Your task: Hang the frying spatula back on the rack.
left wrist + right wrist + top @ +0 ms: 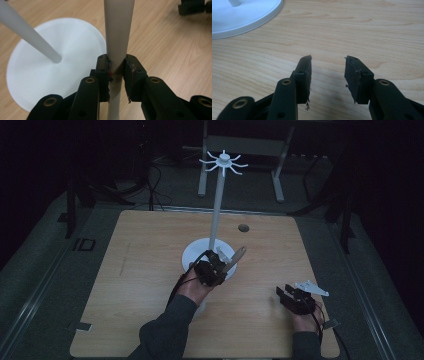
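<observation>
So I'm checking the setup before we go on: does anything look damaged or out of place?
Only wear: the pads on the right gripper look frayed at the edges. The white stand is upright on the table, and the left gripper holds a pale handle.

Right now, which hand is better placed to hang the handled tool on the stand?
Left. The left gripper is shut on the tool's handle, beside the stand. The right gripper is open, holding nothing, off to the side.

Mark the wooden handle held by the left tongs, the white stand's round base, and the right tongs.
wooden handle (pixel 119 37), left gripper view, its shaft above the pads.
white stand's round base (pixel 75 45), left gripper view, bare top surface.
right tongs (pixel 327 75), right gripper view, midway between fingertips.
</observation>
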### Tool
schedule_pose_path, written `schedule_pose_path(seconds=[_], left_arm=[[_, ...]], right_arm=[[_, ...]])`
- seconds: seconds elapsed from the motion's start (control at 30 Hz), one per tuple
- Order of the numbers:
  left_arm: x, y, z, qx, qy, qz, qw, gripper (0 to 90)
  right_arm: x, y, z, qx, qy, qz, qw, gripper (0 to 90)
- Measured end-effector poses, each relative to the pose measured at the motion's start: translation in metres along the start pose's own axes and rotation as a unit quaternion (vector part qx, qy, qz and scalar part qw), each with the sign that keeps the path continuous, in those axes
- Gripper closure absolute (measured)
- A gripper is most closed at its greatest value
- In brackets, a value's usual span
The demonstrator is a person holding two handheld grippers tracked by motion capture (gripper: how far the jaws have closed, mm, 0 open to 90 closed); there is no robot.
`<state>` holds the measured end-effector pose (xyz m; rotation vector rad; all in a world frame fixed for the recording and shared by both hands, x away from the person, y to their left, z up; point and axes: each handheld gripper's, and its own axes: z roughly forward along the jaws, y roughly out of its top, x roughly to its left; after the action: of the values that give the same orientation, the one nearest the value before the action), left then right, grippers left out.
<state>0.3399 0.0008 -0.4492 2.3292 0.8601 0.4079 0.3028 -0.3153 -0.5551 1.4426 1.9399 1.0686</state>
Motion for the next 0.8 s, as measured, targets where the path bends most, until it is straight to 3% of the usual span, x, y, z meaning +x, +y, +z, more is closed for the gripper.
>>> schedule_pose_path(seconds=[0.3,0.53,0.8], left_arm=[[0.0,0.001,-0.014,-0.047,0.036,-0.018,0.9981,75.0],[0.003,0.001,-0.026,-0.084,0.061,-0.045,0.9936,75.1],[-0.002,0.004,-0.034,-0.11,0.082,-0.057,0.9889,75.1]], right_arm=[[0.0,0.0,-0.001,-0.002,-0.002,0.0,1.0,56.8],[0.0,0.0,-0.001,-0.004,-0.003,0.0,1.0,56.9],[0.0,0.0,-0.001,-0.005,-0.004,0.001,1.0,56.8]])
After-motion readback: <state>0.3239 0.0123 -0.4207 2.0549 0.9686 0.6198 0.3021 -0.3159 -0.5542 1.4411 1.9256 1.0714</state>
